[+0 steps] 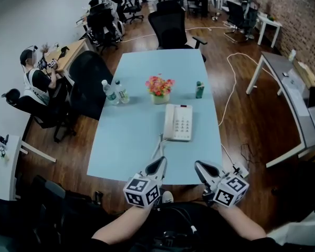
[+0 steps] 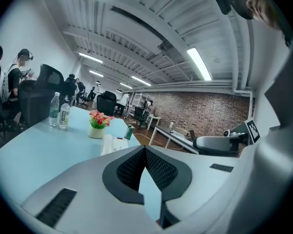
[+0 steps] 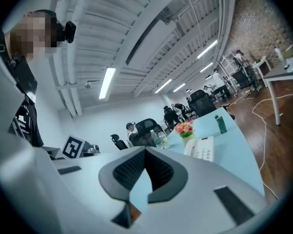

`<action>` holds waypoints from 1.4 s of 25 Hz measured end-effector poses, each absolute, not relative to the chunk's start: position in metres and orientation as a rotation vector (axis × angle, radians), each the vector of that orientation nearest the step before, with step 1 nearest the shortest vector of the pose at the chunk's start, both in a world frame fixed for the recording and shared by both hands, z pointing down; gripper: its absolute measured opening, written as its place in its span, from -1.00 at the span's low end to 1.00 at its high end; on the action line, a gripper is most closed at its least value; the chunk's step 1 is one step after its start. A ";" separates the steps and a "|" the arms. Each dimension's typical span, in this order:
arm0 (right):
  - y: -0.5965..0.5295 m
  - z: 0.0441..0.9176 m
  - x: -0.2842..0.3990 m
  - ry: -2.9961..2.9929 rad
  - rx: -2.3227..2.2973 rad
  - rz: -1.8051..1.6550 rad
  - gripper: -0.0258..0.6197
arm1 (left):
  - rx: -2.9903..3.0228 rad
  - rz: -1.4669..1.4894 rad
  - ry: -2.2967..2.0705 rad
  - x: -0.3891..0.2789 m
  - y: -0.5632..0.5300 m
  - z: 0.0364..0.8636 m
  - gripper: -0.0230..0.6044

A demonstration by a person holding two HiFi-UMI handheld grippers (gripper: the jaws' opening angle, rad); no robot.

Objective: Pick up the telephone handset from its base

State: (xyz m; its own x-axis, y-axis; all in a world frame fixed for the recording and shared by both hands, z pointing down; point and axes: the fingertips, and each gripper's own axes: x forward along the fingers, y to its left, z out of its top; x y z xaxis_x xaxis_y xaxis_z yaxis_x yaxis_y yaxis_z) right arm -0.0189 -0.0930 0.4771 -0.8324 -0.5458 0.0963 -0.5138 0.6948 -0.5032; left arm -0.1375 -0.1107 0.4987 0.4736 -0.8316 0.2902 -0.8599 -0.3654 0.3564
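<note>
**Office table (image 1: 126,140) bore telephone (image 1: 181,123), handset (image 1: 169,122) in its cradle**

Wood flooring (image 1: 236,114) and a brick wall (image 1: 296,14) framed the open office, where the long pale-blue table ran away from the person wearing the camera. The white telephone lay flat near the table's middle, a little to the right, with its keypad facing up. The handset rested on the base along the telephone's left side. A cord (image 1: 159,147) ran from the telephone's near end towards the table's near edge. Beyond the telephone stood a pot of flowers (image 1: 159,87), with two water bottles (image 1: 115,92) to its left and a small green container (image 1: 199,90) to its right, all apart from the telephone.

The left gripper (image 1: 160,163) and the right gripper (image 1: 199,166) were held side by side over the table's near edge. Both pointed towards the telephone and were well short of it. Each gripper's own view showed its jaws closed tip to tip with nothing between them. Neither gripper touched the handset.

Black office chairs (image 1: 170,28) stood at the table's far end and along its left side. A seated person (image 1: 39,80) was at a desk by the left wall, and a white cable (image 1: 228,88) trailed across the floor to the right of the table.
</note>
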 end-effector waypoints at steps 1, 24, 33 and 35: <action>-0.100 0.478 -0.024 2.825 -0.905 -0.815 -0.86 | 2.278 0.091 -1.393 -0.142 -0.119 0.501 -0.93; -0.220 0.493 -0.007 2.924 -0.857 -0.839 -0.86 | 2.100 0.511 -1.553 -0.161 -0.361 0.618 -0.21; -0.233 0.506 0.011 2.928 -0.844 -0.891 -0.86 | 1.916 0.714 -1.626 -0.169 -0.437 0.681 -0.06; -0.235 0.511 0.017 2.916 -0.867 -0.910 -0.86 | 1.908 0.729 -1.597 -0.162 -0.443 0.690 -0.06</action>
State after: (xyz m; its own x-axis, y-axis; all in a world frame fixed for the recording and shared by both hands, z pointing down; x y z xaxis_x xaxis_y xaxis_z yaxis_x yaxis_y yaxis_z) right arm 0.0167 -0.2350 0.5107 -0.8504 -0.4914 0.1879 -0.5111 0.6867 -0.5169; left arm -0.1622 -0.4433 0.6902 0.1508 -0.6933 0.7047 -0.9866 -0.1505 0.0631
